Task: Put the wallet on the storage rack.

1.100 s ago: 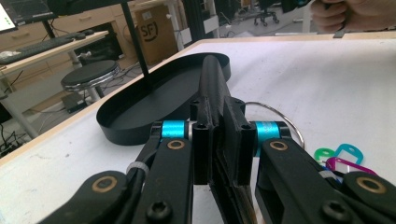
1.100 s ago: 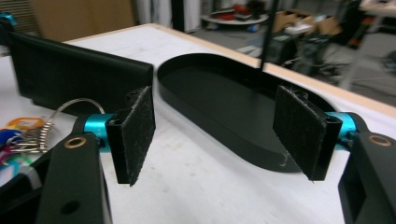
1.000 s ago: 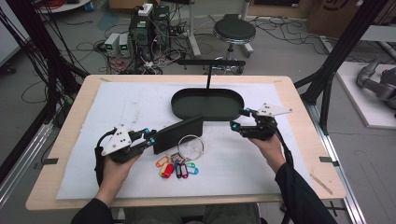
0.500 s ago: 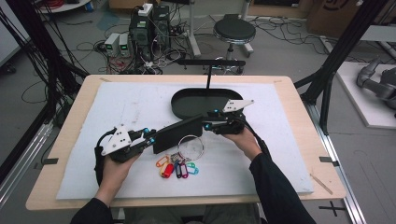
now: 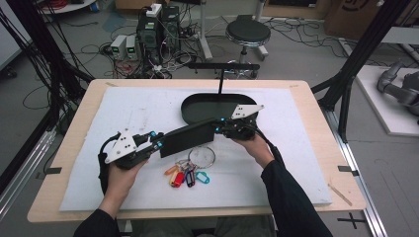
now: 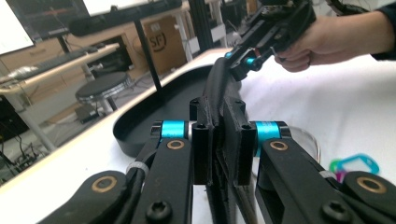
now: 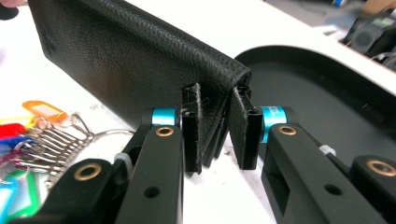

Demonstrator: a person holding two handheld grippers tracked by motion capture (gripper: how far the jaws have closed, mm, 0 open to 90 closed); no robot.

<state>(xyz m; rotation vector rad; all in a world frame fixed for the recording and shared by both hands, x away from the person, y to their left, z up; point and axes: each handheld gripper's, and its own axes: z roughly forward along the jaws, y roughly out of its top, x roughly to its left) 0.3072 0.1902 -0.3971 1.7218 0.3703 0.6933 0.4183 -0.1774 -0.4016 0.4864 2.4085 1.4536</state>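
Both ends of the black leather wallet point(image 5: 190, 139) are now gripped, and it is held between the two grippers over the white mat point(image 5: 306, 148). Left gripper point(image 5: 159, 142) is clamped tight on the 8 o'clock end. Right gripper point(image 5: 217, 129), at the 2 o'clock end, has just been closing; in the right gripper view its pads straddle the wallet's folded spine, and the left one touches the leather.

Judged progress: grasp done. Opening the wallet, or moving it to the black oval tray point(image 5: 197, 106) just beyond at 12 o'clock, is left.

Wallet: long, pebbled grain, folded shut, rounded spine, standing on edge and slightly tilted. Key ring with coloured tags point(image 5: 190, 170) lies untouched at 6 o'clock of it.
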